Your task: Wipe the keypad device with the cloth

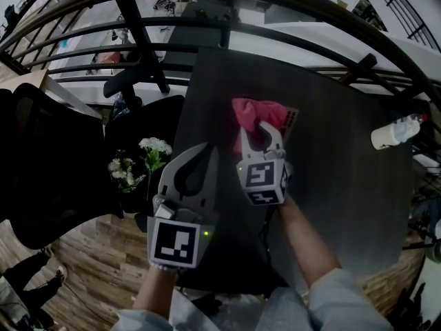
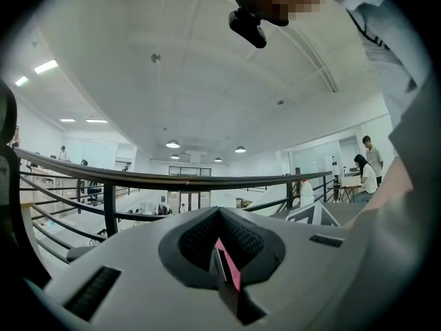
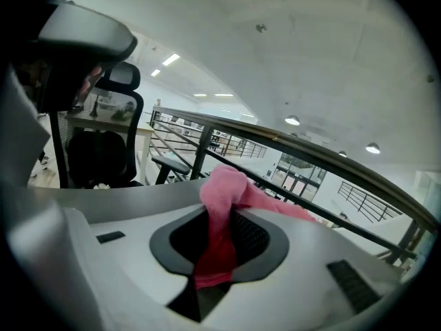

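Dark table point(image 1: 344, 171) holds one white bottle point(image 1: 394, 132), far right; one chair point(image 1: 41, 164) and flowers point(image 1: 153, 145) stand left. Right gripper point(image 1: 260, 135) pinches one pink cloth point(image 1: 256, 112), half-covering the keypad point(image 1: 290, 119); left gripper point(image 1: 204, 150) sits closed, empty.

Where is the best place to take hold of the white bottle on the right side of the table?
Probably mid-body, from above. The white bottle lies on its side on the table, so a gripper set across its narrow width should close well; the capped end is thinner. The right gripper is nearer, but shut on the pink cloth.
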A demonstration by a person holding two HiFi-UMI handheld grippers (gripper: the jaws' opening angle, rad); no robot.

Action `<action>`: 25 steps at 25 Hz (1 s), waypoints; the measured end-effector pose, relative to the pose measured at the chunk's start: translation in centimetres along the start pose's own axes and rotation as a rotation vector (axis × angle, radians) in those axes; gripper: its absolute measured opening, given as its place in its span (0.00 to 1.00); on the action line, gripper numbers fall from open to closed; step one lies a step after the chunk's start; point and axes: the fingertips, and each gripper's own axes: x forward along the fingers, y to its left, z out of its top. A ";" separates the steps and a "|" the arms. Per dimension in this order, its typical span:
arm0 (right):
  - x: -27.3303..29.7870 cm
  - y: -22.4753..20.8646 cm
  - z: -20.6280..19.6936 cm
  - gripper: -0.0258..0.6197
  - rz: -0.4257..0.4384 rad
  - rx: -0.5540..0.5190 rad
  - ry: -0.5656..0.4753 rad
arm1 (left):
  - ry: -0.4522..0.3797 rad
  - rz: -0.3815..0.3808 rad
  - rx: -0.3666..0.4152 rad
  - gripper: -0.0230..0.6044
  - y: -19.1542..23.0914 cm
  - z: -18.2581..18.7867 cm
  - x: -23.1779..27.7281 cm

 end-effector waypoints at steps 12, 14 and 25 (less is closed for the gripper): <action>-1.9 4.6 -4.3 0.16 0.183 -0.012 0.143 | -0.012 -0.004 -0.009 0.04 -0.5 0.2 -0.2; -3.2 4.1 -4.0 0.16 0.181 0.007 0.137 | -0.022 -0.005 -0.010 0.04 -0.7 0.5 -0.2; -6.7 -3.6 3.7 0.16 -0.021 -0.022 -0.052 | -0.038 0.006 -0.020 0.04 -0.7 0.9 -0.1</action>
